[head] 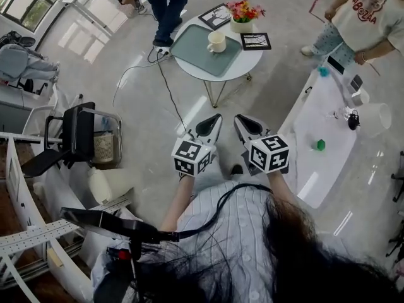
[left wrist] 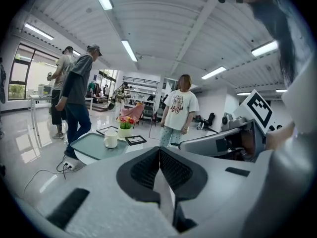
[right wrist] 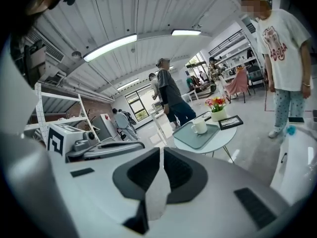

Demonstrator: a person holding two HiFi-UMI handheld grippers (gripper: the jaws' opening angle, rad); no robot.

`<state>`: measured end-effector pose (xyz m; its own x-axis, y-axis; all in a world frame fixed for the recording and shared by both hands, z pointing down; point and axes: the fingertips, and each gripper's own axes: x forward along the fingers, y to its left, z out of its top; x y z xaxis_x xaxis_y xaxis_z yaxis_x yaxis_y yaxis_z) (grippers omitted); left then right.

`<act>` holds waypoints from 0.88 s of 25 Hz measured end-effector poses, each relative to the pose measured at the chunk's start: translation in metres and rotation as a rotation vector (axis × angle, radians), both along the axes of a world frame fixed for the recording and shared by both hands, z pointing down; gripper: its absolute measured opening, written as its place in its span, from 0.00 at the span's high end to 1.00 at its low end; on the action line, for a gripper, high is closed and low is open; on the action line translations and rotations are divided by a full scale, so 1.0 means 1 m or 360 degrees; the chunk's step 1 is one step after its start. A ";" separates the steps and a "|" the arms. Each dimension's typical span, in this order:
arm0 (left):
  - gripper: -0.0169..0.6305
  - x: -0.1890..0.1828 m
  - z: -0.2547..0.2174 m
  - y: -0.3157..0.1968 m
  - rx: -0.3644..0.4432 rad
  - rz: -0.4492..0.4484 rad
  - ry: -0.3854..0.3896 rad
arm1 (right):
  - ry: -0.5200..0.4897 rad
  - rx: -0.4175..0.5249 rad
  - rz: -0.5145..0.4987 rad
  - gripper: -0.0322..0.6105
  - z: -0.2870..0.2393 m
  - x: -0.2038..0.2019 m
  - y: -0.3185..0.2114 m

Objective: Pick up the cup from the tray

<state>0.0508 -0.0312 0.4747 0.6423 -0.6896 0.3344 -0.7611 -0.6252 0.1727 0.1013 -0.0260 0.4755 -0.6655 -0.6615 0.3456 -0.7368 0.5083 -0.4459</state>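
You held short of the worktop point(head: 250, 59).
Your left gripper point(head: 211, 122) and right gripper point(head: 243, 124) had jaws closed, empty; open floor point(head: 268, 98) fronted its near edge.

A cream-white cup point(head: 216, 41) stands on a muted sage-green tray point(head: 189, 54), which lies on a white round counter point(head: 247, 65). Beside the tray are pink, red and yellow flowers point(head: 245, 9) and a black-framed picture point(head: 255, 41). Nearer than the tray, the left gripper point(head: 213, 117) and right gripper point(head: 240, 118) are pale grey with black-lined jaws and black-and-white square markers.
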 end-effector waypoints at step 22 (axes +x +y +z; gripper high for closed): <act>0.95 -0.076 0.007 -0.191 -0.0076 0.0280 0.0016 | 0.0043 -0.0125 0.0248 0.88 0.015 -0.074 -0.185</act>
<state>-0.0257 -0.2219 0.4815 0.7551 -0.5500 0.3568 -0.6389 -0.7394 0.2124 0.0270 -0.2111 0.4907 -0.5470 -0.7261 0.4166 -0.8160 0.3514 -0.4589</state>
